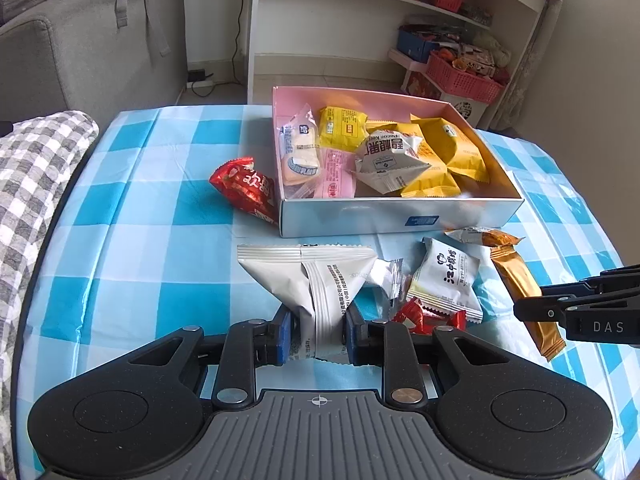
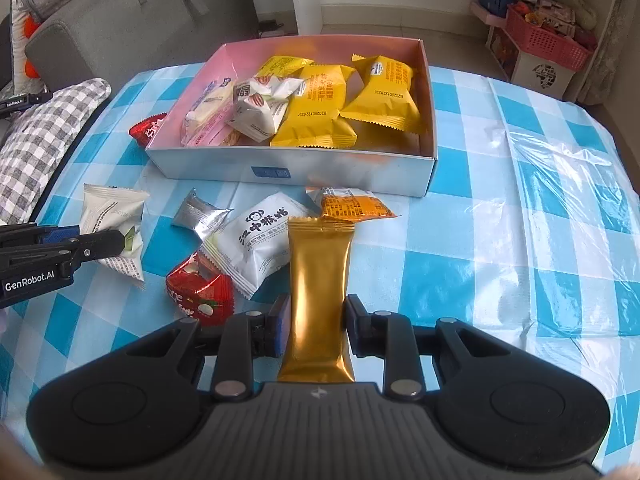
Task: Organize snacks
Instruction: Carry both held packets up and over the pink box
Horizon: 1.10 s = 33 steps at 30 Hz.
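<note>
My left gripper (image 1: 316, 330) is shut on a white snack pouch (image 1: 316, 280), which also shows at the left of the right wrist view as the white pouch (image 2: 114, 216). My right gripper (image 2: 316, 326) is shut on a long gold bar packet (image 2: 318, 280), the gold bar (image 1: 524, 292) in the left wrist view. Behind both stands an open box (image 1: 360, 216) with a pink inside, the same box (image 2: 320, 168), holding several yellow, white and pink packets. Loose on the cloth lie a white monkey-print packet (image 2: 260, 240), a red packet (image 2: 200, 292), a silver one (image 2: 198, 216) and an orange one (image 2: 352, 206).
A blue-and-white checked cloth (image 2: 500, 240) covers the table. Another red packet (image 1: 244, 188) lies left of the box. A grey checked cushion (image 1: 32, 184) borders the left edge. A white shelf unit (image 1: 400, 20) with a pink basket (image 1: 464, 76) stands beyond the table.
</note>
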Motion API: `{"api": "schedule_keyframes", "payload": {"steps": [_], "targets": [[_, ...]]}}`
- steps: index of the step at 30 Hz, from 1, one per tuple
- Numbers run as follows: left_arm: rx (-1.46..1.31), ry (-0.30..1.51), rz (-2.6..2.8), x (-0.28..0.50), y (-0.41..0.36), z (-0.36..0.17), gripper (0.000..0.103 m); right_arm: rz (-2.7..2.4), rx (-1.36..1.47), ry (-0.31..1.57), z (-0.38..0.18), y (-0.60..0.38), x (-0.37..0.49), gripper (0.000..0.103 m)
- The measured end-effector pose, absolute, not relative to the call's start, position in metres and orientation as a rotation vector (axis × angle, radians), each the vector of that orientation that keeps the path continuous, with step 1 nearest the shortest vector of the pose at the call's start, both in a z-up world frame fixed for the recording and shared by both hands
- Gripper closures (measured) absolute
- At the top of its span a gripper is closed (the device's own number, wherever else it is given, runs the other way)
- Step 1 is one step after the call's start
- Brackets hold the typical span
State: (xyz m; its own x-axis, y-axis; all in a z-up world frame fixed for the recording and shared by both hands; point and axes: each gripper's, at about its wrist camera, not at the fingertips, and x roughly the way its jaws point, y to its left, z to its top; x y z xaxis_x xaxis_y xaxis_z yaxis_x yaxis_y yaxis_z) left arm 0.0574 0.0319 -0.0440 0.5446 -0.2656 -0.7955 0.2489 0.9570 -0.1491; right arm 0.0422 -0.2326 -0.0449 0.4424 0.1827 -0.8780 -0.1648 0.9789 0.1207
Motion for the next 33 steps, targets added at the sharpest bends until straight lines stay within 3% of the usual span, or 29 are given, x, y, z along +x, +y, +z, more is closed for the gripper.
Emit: {"api": "schedule_keyframes", "payload": {"steps": [10,13,17,18,20,22,28,33], "targets": [[-0.074,0.899,-0.308,0.059,0.037,-0.026,0.08,0.211,0.111,1.033,-0.022,-0.246,0.045,0.078],[-0.093,0.886,-0.306,0.062,0.038,-0.021,0.08,0.216,0.154,1.008,-0.013,-0.251,0.047,0.096],[-0.109,0.885,-0.302,0.065,0.036,-0.018,0.08,0.235,0.169,0.995,-0.008,-0.253,0.051,0.096],[-0.112,0.89,-0.307,0.065,0.036,-0.019,0.079,0.25,0.176,1.012,-0.011,-0.252,0.052,0.095],[-0.105,0.901,-0.321,0.064,0.033,-0.02,0.079,0.263,0.166,1.082,-0.021,-0.247,0.055,0.082],[-0.09,0.921,-0.33,0.063,0.03,-0.024,0.079,0.252,0.132,1.152,-0.034,-0.238,0.055,0.075],[-0.06,0.964,-0.331,0.059,0.029,-0.035,0.079,0.266,0.086,1.308,-0.068,-0.219,0.049,0.069],[-0.038,0.976,-0.344,0.054,0.029,-0.039,0.079,0.267,0.054,1.309,-0.073,-0.199,0.044,0.048]]}}
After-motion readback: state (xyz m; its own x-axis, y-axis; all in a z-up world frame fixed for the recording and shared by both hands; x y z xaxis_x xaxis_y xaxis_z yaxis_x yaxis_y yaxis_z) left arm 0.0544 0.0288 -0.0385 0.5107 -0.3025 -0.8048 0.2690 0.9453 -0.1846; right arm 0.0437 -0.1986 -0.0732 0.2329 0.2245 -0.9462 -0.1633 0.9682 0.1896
